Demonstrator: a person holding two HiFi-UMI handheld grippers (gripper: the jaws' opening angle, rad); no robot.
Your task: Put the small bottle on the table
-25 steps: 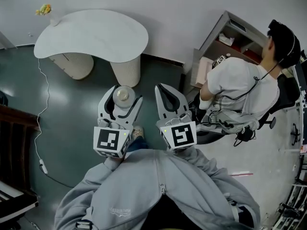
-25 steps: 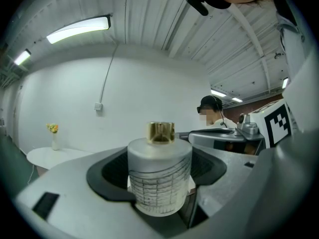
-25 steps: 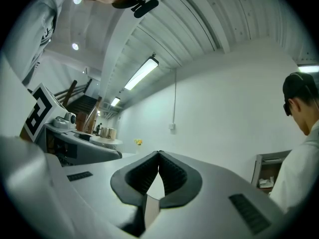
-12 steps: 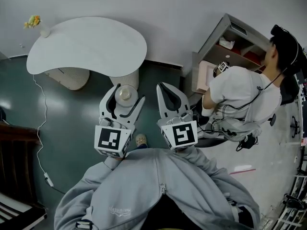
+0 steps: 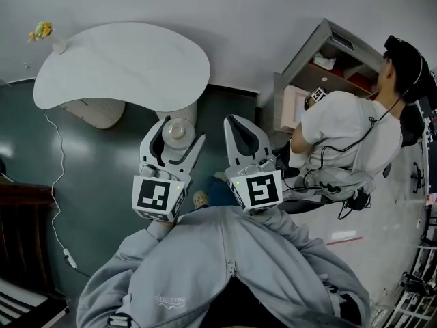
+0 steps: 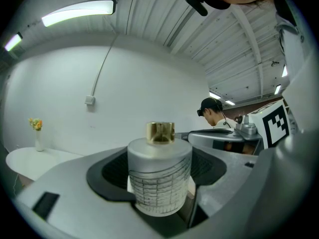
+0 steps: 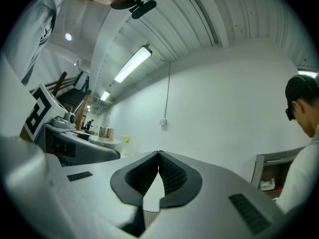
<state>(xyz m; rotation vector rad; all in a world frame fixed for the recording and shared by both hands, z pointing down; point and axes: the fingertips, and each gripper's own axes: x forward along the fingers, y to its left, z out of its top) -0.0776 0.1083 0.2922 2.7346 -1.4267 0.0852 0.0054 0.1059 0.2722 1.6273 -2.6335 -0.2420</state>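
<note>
One small frosted-glass bottle with a gold cap (image 6: 159, 176) stands upright, clamped between the jaws of my left gripper (image 5: 180, 132). I'm holding it above the dark green floor (image 5: 95, 162), near the white rounded table (image 5: 123, 60) but short of its edge. My right gripper (image 7: 159, 156) is empty, jaws pressed together. I should reach over the tabletop, keep the bottle vertical, lower until its base sits flat, then let go.

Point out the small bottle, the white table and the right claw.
small bottle (image 6: 159, 180): left gripper view, frosted body.
white table (image 5: 130, 59): head view, bare top.
right claw (image 7: 159, 155): right gripper view, where the tips meet.
</note>
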